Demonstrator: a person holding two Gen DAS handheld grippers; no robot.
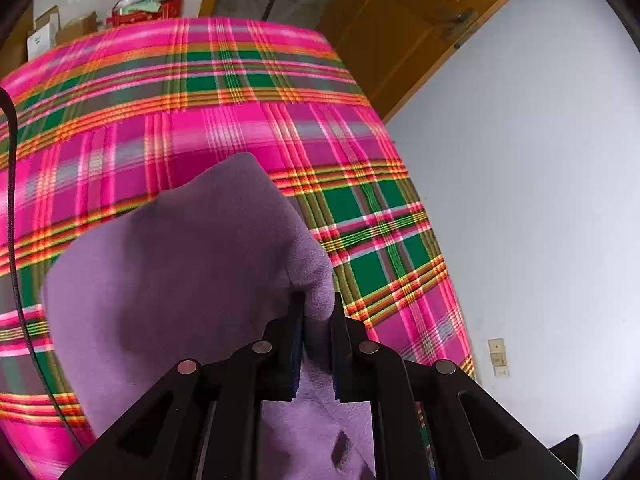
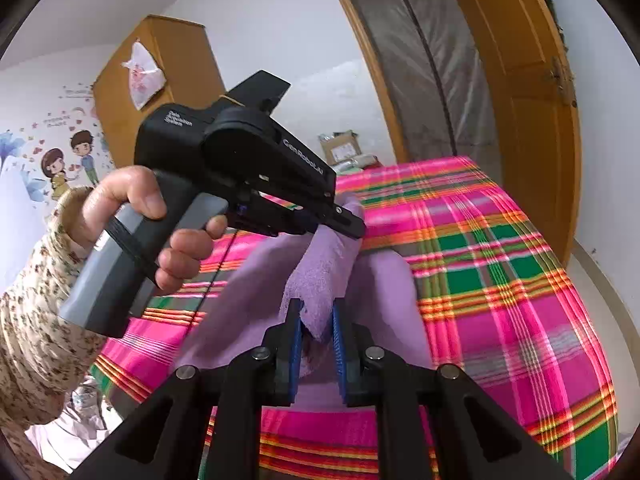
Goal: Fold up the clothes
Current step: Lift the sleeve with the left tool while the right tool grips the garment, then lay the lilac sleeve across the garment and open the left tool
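Left gripper (image 1: 318,320) and right gripper (image 2: 316,320) both pinch lilac garment (image 1: 180,272), lifted above plaid bed (image 1: 360,208); cloth hangs between.

The garment (image 2: 324,264) hangs between the left tool (image 2: 352,226) and right tool (image 2: 316,320), above the bed (image 2: 500,264); boxes (image 1: 60,32) sit behind it.

— What is the purple garment (image 1: 172,264) made of?
— Soft, matt fleece, slightly fuzzy.
— And the plaid blanket (image 1: 248,92) beneath?
— Woven cloth. The door (image 2: 532,120) is glossy varnished wood.
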